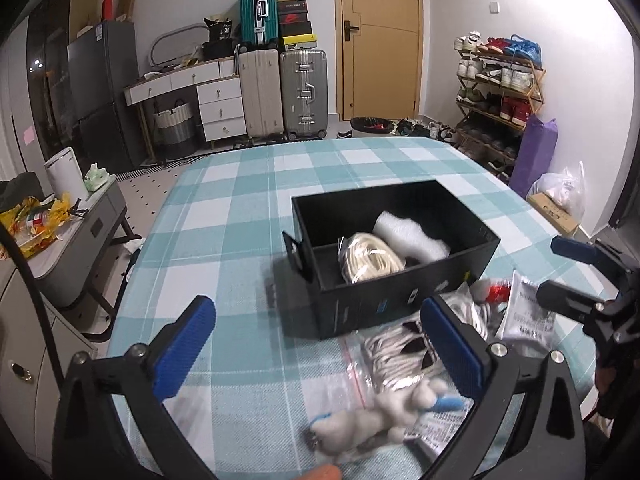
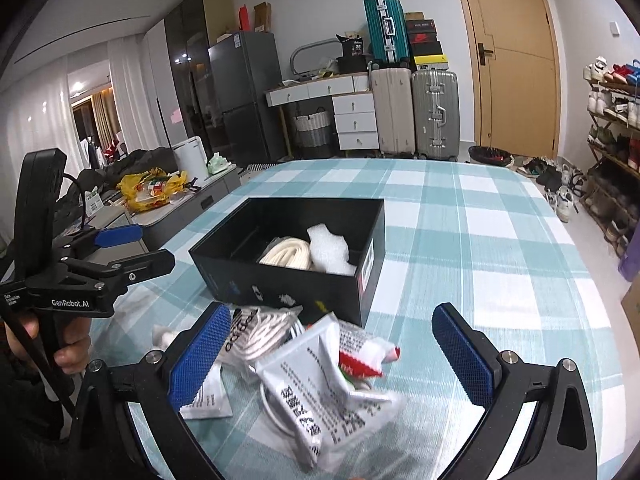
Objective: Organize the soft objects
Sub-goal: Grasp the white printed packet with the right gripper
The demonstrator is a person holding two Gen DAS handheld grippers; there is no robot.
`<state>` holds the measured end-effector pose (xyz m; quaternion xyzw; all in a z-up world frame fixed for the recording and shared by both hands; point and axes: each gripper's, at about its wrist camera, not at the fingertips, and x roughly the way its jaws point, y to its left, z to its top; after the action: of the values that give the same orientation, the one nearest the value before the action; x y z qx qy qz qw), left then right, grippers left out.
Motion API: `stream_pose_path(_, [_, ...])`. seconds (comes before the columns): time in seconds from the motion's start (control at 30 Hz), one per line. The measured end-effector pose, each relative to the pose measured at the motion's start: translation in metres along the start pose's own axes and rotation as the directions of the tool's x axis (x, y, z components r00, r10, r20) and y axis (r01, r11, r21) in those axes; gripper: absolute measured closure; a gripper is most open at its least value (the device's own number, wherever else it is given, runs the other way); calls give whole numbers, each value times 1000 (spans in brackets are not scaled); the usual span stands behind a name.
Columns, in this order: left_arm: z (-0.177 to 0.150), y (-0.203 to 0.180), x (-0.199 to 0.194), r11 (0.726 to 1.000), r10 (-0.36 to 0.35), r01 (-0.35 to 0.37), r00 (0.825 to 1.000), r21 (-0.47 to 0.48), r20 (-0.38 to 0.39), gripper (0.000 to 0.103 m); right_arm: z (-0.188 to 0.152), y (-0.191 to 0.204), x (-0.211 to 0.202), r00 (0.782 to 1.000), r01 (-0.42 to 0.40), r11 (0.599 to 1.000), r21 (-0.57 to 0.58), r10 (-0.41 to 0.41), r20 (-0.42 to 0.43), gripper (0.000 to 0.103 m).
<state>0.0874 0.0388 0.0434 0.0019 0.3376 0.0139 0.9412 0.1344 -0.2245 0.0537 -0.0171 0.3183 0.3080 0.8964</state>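
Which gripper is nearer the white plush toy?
Left. The plush toy lies between the open left gripper's fingers; the right gripper, also open, sits over the grey packet, farther off.

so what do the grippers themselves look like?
Both alike: black frames with silver bolts and blue cross-hatched finger pads. The left gripper has a pistol-style handle with white "GenRobot.AI" lettering and a black cable. The right gripper shows the same pads. No sleeves visible.

Black claws with blue pads

The left claw (image 2: 132, 246) carries white "GenRobot.AI" lettering, silver screws, a black cable; the right claw (image 2: 332, 354) matches.
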Motion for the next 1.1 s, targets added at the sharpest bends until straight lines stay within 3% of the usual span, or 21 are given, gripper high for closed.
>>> stream_pose_path(0.37, [-15,3,-3,999,-32,32,999,-28,-7,0,-24,5,5,995,2,999,-34,-5,-95,1])
stream_pose_path(0.83, [-22,-5,7,997,-67,68,996,29,-58,0,-28,17,4,997,28,991,-131,-36,-62,1])
stream_pose_path(1.1, [-25,-9,10,994,-85,91,993,68,-86,0,-34,22,14,993,34,983,-183,-53,-104,16])
